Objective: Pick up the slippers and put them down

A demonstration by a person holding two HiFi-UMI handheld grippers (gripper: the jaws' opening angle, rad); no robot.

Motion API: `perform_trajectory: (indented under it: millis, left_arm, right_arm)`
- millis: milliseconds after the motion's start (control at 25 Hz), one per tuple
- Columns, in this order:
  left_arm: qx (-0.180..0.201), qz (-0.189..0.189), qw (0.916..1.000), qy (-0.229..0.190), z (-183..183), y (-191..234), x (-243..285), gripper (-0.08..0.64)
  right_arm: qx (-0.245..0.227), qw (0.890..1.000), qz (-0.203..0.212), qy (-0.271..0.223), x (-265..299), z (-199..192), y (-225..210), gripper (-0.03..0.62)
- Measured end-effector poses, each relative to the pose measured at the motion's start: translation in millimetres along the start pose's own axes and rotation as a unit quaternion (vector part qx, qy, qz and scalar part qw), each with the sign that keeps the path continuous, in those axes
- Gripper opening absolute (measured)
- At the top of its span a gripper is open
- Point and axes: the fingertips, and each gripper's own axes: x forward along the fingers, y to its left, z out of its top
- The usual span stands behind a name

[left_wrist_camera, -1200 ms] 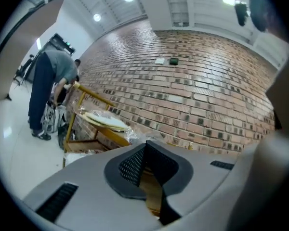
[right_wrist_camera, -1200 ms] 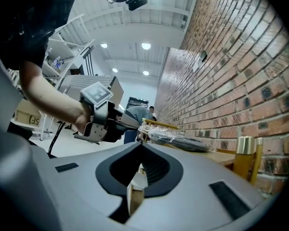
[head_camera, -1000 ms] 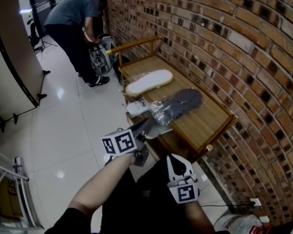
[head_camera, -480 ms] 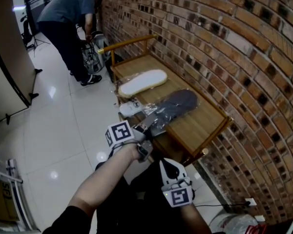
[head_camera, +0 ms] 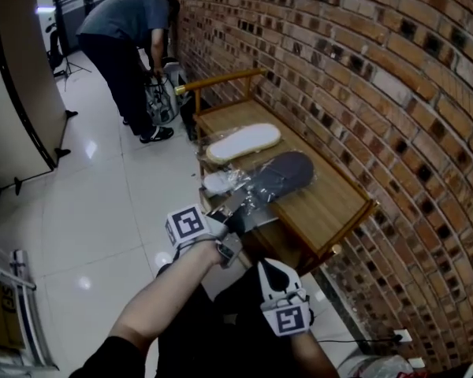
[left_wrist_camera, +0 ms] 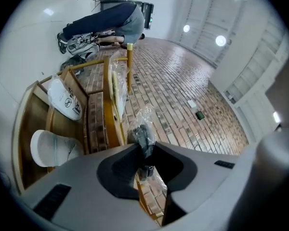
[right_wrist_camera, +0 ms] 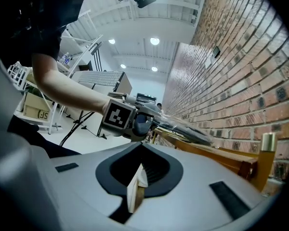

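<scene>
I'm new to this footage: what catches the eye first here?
The left tongs, closing on a plastic-wrapped dark slipper at the wooden bench's front edge. A white slipper lies beyond it, along the brick wall, and a person bends over farther back.

Two slippers on a counter (head_camera: 327, 207) beside a wall (head_camera: 378, 77)
The far slipper (head_camera: 243, 142) lies just behind the near slipper (head_camera: 282, 176) — wall to their right, floor (head_camera: 102, 211) to their left, a person (head_camera: 126, 34) beyond the counter's far end.

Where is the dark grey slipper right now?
In the head view, the dark slipper, in clear plastic, lies on the wooden bench by the brick wall, nearer than the white slipper; the left gripper is closing on its near end.
</scene>
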Motion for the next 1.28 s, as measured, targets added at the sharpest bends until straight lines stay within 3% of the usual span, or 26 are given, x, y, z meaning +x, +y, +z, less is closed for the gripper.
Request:
perform_trajectory:
  millis: [240,480,640,800,1000,1120,1280]
  left_arm:
    - [0.023,-0.047,0.9974,-0.050,41.1,-47.4,-52.0,0.075]
    - [0.079,-0.028,0.9891,-0.121,87.6,-71.7,-144.7,0.075]
    - [0.101,-0.001,0.9760,-0.193,129.8,-71.7,-213.3,0.075]
    - [0.133,0.037,0.9560,-0.259,167.5,-70.5,-288.3,0.075]
    - [0.164,0.036,0.9369,-0.306,189.4,-80.5,-346.9,0.075]
    - [0.179,0.066,0.9257,-0.326,196.7,-64.3,-372.8,0.075]
    - [0.163,0.074,0.9199,-0.349,209.7,-39.4,-389.9,0.075]
  right_arm:
    - [-0.016,0.999,0.032,-0.024,19.0,28.4,26.0,0.009]
    - [-0.019,0.994,0.085,-0.071,47.6,70.4,76.5,0.009]
    - [-0.022,0.986,0.133,-0.098,85.7,92.3,105.2,0.009]
    - [-0.026,0.977,0.171,-0.126,110.9,114.0,142.0,0.009]
    - [-0.009,0.969,0.206,-0.138,139.8,122.5,176.2,0.009]
    - [-0.003,0.971,0.208,-0.120,166.3,115.9,175.0,0.009]
    - [-0.004,0.971,0.210,-0.119,202.0,115.7,175.5,0.009]
